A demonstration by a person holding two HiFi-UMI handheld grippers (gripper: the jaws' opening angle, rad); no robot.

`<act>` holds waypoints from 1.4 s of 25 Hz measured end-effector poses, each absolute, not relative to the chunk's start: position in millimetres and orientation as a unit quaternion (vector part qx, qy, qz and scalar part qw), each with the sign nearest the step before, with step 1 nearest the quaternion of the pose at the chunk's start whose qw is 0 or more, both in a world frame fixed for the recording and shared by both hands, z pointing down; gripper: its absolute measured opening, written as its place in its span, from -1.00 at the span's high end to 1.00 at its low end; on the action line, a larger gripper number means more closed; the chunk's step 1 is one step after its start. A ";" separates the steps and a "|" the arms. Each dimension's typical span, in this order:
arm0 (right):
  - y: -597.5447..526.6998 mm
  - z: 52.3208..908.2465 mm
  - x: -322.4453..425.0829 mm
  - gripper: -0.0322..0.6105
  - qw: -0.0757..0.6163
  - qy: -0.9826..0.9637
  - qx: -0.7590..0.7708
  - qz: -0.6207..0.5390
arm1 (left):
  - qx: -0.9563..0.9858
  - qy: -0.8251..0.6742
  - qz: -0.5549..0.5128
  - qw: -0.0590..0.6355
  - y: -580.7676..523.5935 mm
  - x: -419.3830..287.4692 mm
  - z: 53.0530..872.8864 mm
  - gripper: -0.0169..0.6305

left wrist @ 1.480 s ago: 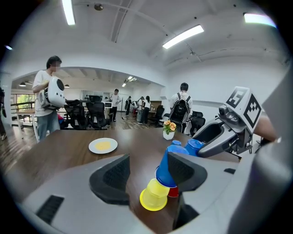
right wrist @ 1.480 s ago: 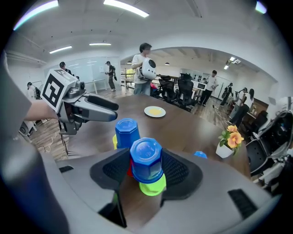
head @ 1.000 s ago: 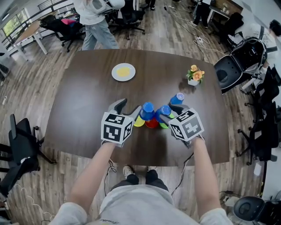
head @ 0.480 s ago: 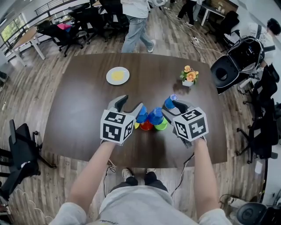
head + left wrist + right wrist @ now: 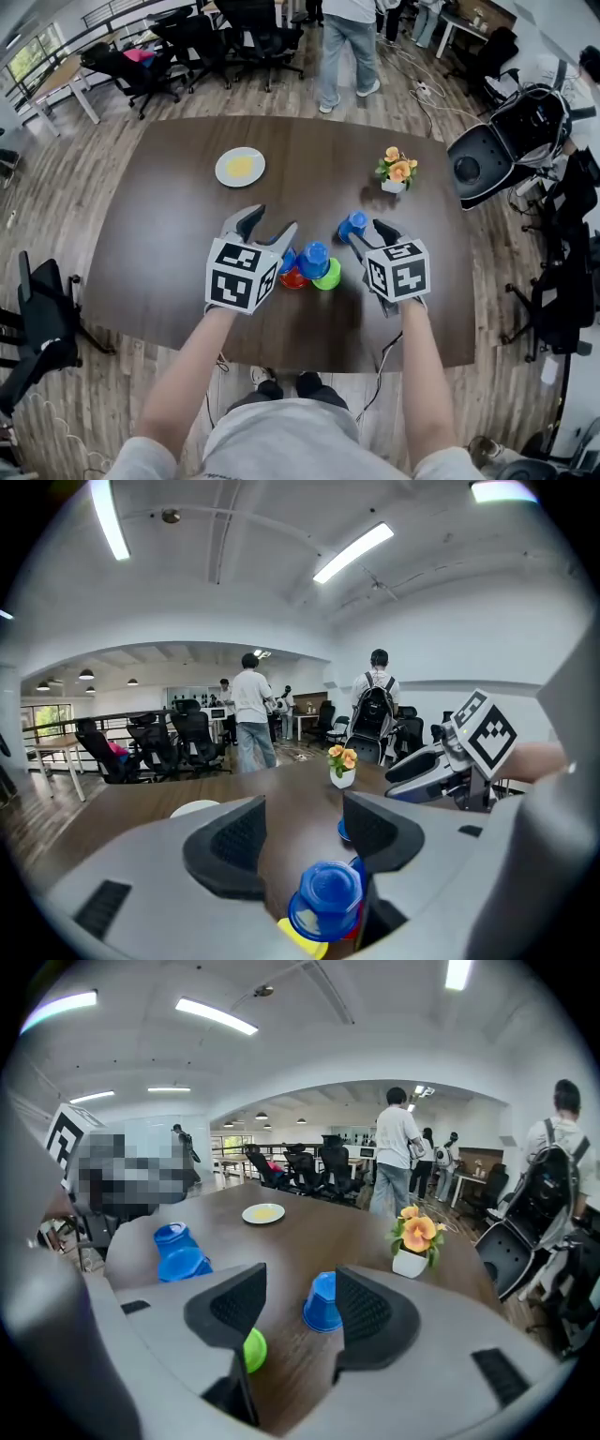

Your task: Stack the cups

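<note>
Hovering wide and empty at frame centre, the right tool [image 5: 367, 234] lines up on the lone blue cup [image 5: 353, 224]; the left tool [image 5: 274, 223], equally wide, hangs above the clustered cups [image 5: 314, 262]. Closing off-centre could knock that inverted cup across the worktop [image 5: 169, 206].

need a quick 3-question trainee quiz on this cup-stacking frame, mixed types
1. True or false: the left gripper is gripping a cup.
2. Seen along the right gripper, what shows on the table beyond the gap of its open jaws? A) lone blue cup B) red cup C) yellow cup
3. Name the white thing at the table's far left in the head view.
Key: 1 false, its jaws stand open on nothing; 2 A; 3 the plate.
</note>
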State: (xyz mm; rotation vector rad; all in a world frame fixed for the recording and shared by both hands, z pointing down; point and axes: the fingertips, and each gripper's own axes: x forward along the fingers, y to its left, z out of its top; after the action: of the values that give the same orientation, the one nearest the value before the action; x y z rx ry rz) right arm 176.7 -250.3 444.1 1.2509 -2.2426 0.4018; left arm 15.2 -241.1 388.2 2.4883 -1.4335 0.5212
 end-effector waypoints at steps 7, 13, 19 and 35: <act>-284.4 485.4 190.0 0.21 0.281 -0.829 0.465 0.134 | 0.823 -0.523 0.186 0.120 -252.5 13.2 393.6 0.15; -303.5 516.8 180.0 0.16 0.288 -0.829 0.451 0.159 | 0.805 -0.548 0.188 0.128 -258.2 -6.0 397.7 0.15; -311.2 535.7 180.4 0.16 0.316 -0.823 0.444 0.162 | 0.792 -0.566 0.188 0.135 -257.3 -20.6 399.5 0.15; -289.2 452.2 167.3 0.22 0.297 -0.838 0.442 0.116 | 0.813 -0.537 0.181 0.136 -240.3 -21.3 402.3 0.15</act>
State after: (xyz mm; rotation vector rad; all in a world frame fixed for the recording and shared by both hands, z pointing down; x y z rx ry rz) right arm 167.3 -289.2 452.2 1.1747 -2.2282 0.3073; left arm -21.3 -240.3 402.3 2.3544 -1.5545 0.5241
